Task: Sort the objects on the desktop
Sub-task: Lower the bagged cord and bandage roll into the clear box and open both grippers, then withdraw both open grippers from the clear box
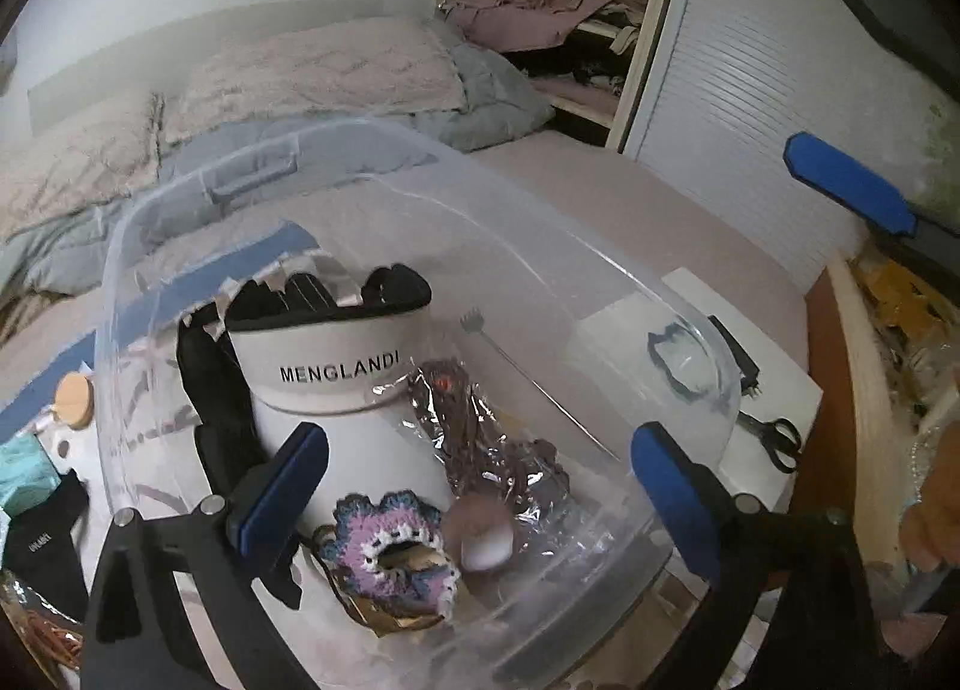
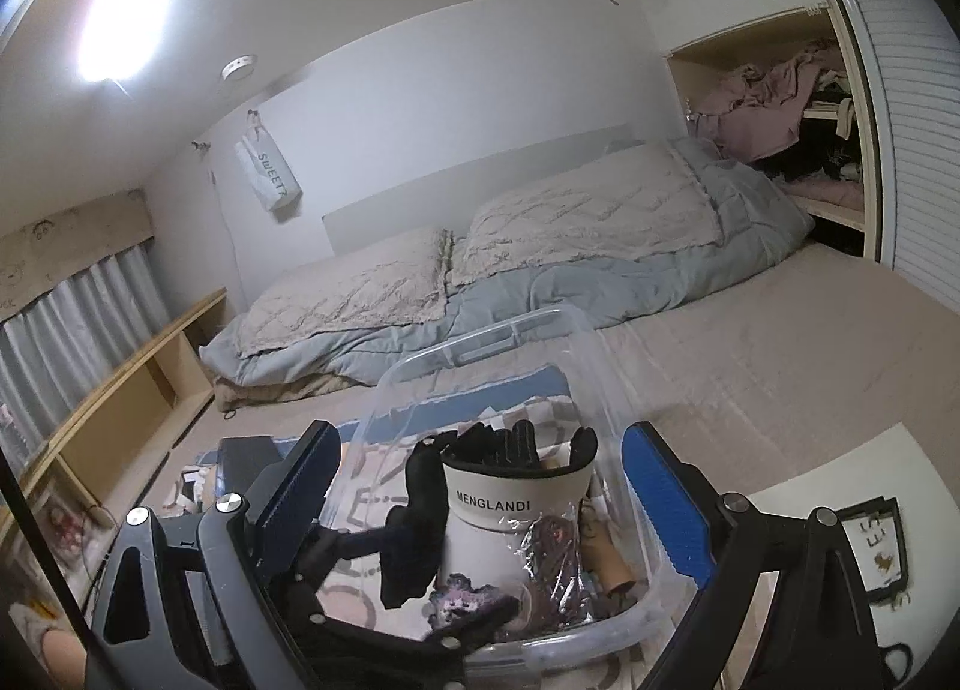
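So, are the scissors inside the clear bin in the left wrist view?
No, the scissors lie outside the clear bin, on the white surface beside it.

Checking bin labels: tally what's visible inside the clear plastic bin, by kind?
White MENGLANDI visor cap: 1
Black gloves: cannot tell how many
Purple crocheted piece: 1
Crinkled clear cellophane packet: 1
Thin metal back scratcher: 1
Total: 4 counted, plus gloves
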Action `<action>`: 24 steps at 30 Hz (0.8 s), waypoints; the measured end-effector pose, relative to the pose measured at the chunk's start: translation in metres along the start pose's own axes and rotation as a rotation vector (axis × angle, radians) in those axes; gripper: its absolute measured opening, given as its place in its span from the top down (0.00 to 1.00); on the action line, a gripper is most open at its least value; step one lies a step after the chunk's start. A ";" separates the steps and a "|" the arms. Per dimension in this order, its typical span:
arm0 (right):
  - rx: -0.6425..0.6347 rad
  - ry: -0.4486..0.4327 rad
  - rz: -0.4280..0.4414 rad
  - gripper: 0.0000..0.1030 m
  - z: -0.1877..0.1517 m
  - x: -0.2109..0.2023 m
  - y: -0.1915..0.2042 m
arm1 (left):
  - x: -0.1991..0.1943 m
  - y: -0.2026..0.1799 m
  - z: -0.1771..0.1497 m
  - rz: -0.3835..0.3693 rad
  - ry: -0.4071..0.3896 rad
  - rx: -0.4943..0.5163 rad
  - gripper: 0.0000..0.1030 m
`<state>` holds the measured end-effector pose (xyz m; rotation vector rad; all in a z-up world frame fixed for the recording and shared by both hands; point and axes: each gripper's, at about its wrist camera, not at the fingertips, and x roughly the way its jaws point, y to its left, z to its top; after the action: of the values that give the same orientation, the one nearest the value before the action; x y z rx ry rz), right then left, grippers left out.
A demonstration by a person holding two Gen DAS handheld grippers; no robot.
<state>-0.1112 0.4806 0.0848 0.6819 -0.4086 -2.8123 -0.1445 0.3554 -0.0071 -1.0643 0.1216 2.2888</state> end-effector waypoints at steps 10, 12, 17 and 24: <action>0.034 0.009 0.011 0.08 -0.001 0.001 -0.005 | -0.008 0.016 -0.008 0.001 0.002 -0.066 0.01; 0.032 0.012 0.011 0.08 -0.001 0.002 -0.004 | -0.012 0.016 -0.009 -0.001 -0.002 -0.063 0.01; 0.039 0.021 0.007 0.08 -0.001 0.005 -0.003 | -0.022 0.013 -0.010 -0.002 -0.025 -0.042 0.01; 0.058 0.014 -0.018 0.08 0.000 0.002 -0.003 | -0.043 0.012 -0.015 0.006 -0.067 -0.012 0.01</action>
<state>-0.1130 0.4830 0.0829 0.7201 -0.4852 -2.8202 -0.1200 0.3202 0.0116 -0.9935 0.0845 2.3299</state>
